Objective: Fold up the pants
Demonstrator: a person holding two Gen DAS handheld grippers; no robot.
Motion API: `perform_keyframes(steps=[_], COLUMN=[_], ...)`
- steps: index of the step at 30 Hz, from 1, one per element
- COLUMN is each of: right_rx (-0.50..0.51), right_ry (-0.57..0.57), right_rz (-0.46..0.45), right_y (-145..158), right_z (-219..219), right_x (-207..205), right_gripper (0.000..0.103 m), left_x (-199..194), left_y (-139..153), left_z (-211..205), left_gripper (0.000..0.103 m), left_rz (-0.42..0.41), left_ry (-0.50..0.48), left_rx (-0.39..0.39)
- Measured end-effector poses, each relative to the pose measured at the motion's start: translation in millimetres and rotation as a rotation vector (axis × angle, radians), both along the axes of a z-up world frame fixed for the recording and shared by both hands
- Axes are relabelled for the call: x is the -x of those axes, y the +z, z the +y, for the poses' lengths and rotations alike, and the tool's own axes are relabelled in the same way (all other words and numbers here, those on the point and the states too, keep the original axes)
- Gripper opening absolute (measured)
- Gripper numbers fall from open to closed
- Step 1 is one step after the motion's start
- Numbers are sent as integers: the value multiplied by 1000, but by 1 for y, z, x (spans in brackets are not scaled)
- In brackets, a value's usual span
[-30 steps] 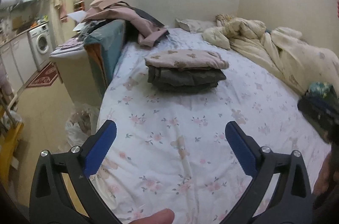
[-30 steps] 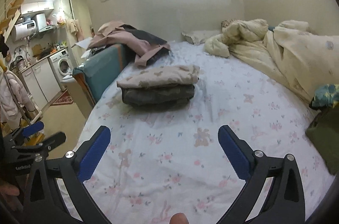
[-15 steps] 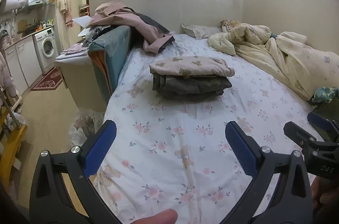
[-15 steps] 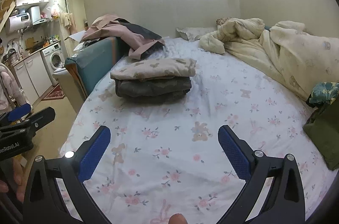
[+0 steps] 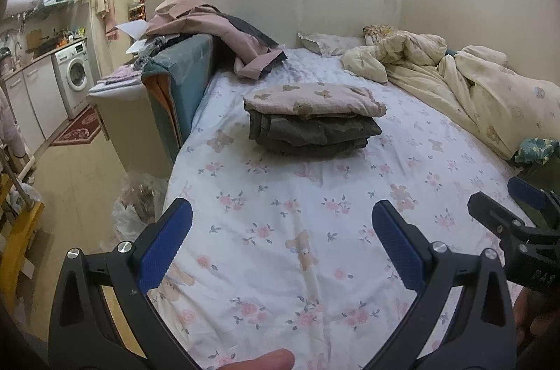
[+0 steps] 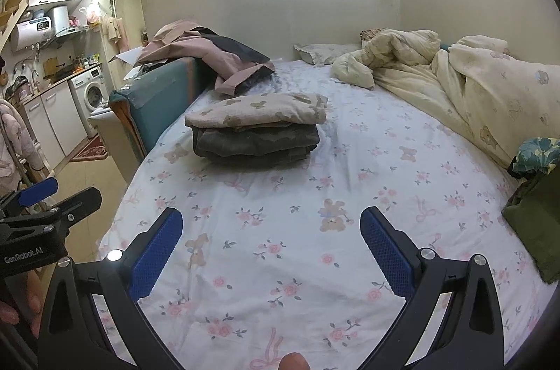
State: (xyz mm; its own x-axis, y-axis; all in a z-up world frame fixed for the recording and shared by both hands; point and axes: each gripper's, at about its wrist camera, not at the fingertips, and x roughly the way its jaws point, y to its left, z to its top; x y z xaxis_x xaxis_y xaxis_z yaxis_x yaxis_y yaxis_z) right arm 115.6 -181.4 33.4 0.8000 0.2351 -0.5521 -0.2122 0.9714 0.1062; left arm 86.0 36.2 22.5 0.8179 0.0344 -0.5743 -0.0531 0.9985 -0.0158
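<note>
Both grippers have pulled back and levelled out since a second ago — the right gripper now shows fully at the right edge of the left wrist view, where earlier only a dark blur sat there. Left gripper (image 5: 281,244) hovers over the near end of the bed (image 5: 315,258), fingers spread wide, nothing between them. Right gripper (image 6: 271,251) same — blue pads (image 6: 386,252) well apart, empty, above the floral sheet. Folded pants stack (image 6: 255,130) sits toward the bed's left edge, mid-length: beige bear-print pair on top of a dark grey pair, well ahead of both grippers, untouched. Olive-green garment (image 6: 535,223) lies at the bed's right edge, near the right gripper. Rumpled cream duvet (image 5: 472,83) along the far right side; pink clothes pile (image 5: 210,34) at the far left corner.
</note>
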Motion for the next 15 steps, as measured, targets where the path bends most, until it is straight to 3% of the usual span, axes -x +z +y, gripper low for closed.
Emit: perform_keyframes(steps=[15], right_rx=[-2], right_ry=[-10], right_rz=[1], right_y=[0], right_z=[0], right_x=[3], right_gripper=[103], left_x=[-1], left_y=[3], left_z=[1], left_gripper=[101], left_rz=[-13], left_ry=[-8], left_rx=[4])
